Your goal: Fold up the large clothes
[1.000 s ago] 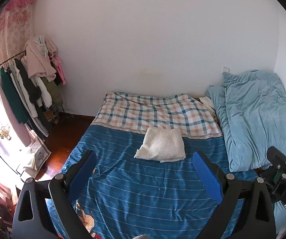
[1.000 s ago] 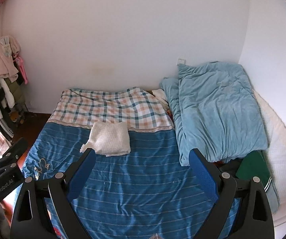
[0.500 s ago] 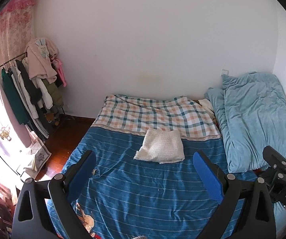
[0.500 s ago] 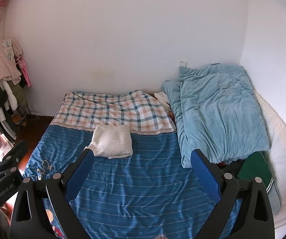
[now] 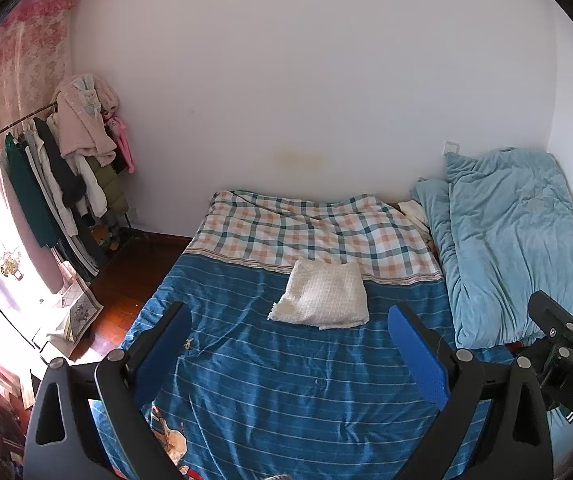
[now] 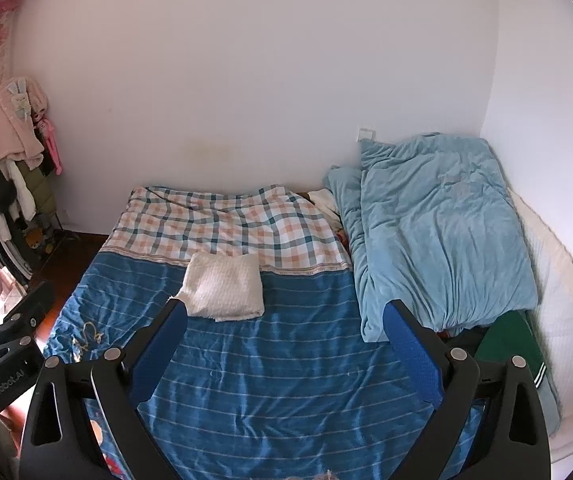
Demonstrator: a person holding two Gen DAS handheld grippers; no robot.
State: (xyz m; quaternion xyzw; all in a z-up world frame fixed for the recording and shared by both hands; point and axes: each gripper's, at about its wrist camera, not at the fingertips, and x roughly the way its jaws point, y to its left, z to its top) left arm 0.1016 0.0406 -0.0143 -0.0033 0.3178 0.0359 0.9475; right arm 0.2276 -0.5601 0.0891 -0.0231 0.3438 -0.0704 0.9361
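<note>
A white knitted garment [image 5: 322, 295] [image 6: 224, 286] lies folded into a neat rectangle on the blue striped bedspread [image 5: 286, 380] [image 6: 278, 376], just below the checked band. My left gripper [image 5: 290, 344] hangs open above the bed, well short of the garment, nothing between its blue pads. My right gripper [image 6: 284, 340] is open too, to the right of the garment and above the bedspread. A dark green garment with white stripes [image 6: 514, 344] lies at the bed's right edge, partly hidden under the light blue duvet.
A light blue duvet [image 5: 514, 240] [image 6: 438, 232] is heaped along the right wall. A clothes rack [image 5: 58, 176] full of hanging coats stands at the left beside pink curtains [image 5: 18, 76]. Dark wood floor [image 5: 126, 272] runs left of the bed. White walls close off back and right.
Both grippers have drawn back and risen slightly, so the bed and folded garment sit a little lower and farther in view. Both stayed open.
</note>
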